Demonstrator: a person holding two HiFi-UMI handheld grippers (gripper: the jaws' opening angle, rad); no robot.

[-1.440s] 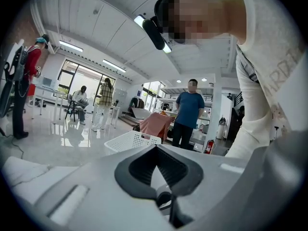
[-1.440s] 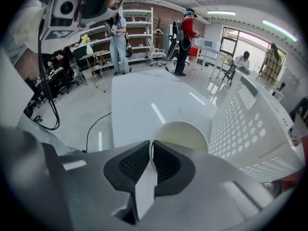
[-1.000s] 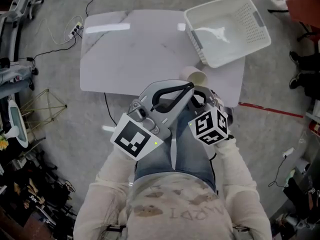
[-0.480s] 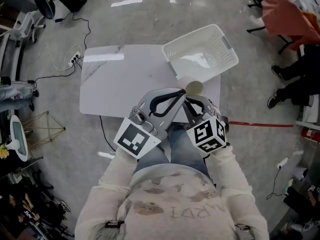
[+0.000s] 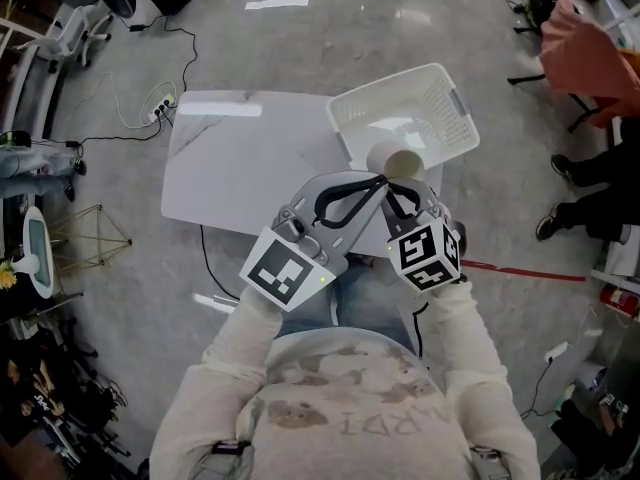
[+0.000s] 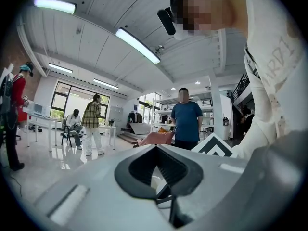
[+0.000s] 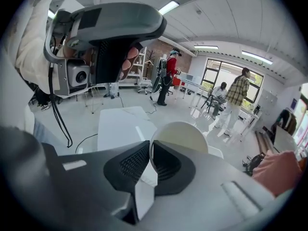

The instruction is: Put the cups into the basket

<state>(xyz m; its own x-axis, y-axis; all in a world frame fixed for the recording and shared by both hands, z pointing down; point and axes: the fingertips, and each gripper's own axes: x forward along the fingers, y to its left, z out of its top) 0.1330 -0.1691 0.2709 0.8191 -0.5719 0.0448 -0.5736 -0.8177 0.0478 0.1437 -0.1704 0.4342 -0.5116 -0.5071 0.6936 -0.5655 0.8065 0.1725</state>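
- Head view: the right gripper [image 5: 397, 185] pinches a cream cup [image 5: 396, 159], which juts just ahead of its tips and lies tilted on its side. The cup sits against the near wall of the white basket [image 5: 440, 93]. The basket rests on the white bench [image 5: 240, 158], ahead of both grippers.
- Head view: the left gripper [image 5: 375, 181] is just to the left of the right one, their tips nearly touching.
- Left gripper view: the left gripper [image 6: 155, 148] has its tips pressed together, with nothing pinched between them.
- Right gripper view: the right gripper [image 7: 150, 147] is clamped on the cup's thin wall. The cup [image 7: 180, 136] rises straight ahead of the tips, and the bench [image 7: 118, 126] lies beyond to the left.
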